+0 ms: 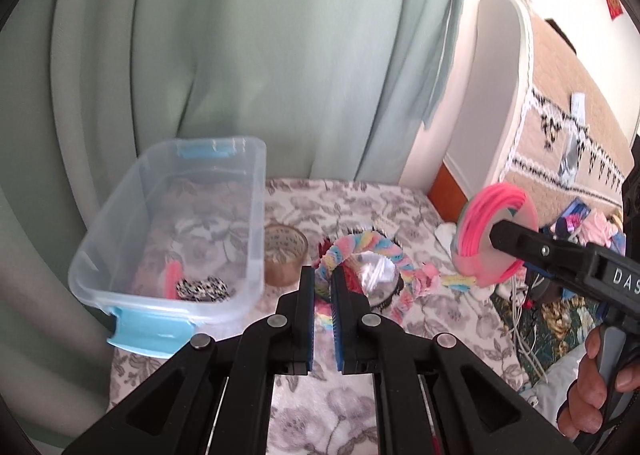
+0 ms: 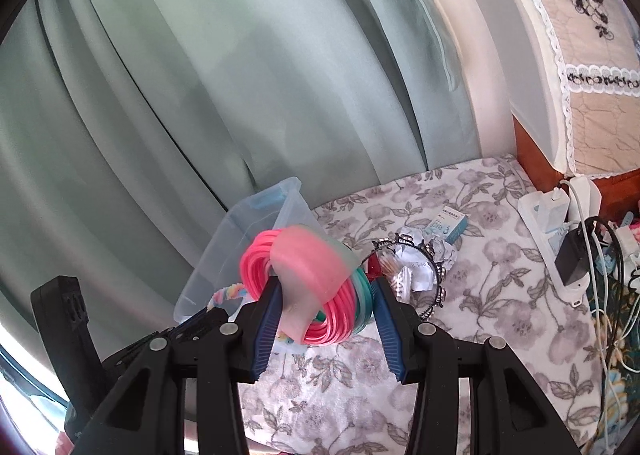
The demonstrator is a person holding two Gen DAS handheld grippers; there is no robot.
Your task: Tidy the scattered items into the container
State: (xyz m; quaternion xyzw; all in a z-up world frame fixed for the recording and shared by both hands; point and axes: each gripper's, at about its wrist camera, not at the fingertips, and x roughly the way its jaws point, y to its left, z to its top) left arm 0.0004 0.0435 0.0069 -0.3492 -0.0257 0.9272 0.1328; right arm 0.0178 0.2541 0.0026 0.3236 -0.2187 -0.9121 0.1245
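fingers first: your left gripper (image 1: 323,283) is clamped narrow on the fuzzy rainbow rope (image 1: 352,251), pinching it near one end so the rest trails across the floral bedspread (image 1: 360,199); part of it drapes over a shiny black-edged headband (image 1: 380,279), so a lift may drag that along. your right gripper (image 2: 324,307) is wide but loaded, pressed against the sides of a bundle of pink and teal plastic cord rings (image 2: 316,295) with a pale pink band across the front, held up off the bed, well right of the bin in the left view (image 1: 494,239). the clear container (image 1: 168,223) with blue latches sits open at the left by the green curtain (image 1: 240,55), a leopard-print scrunchie (image 1: 202,289) and something pink already lying in its near corner, so the job looks partly done. a roll of brown tape (image 1: 285,255) rests just beside the container wall, not yet in. crumpled paper (image 2: 416,263) and a small blue box (image 2: 450,229) lie further back, near a power strip (image 2: 556,231) with chargers at the bed edge. my guess: you carry both loads to the bin next; watch the rope tail snagging the headband or tape.
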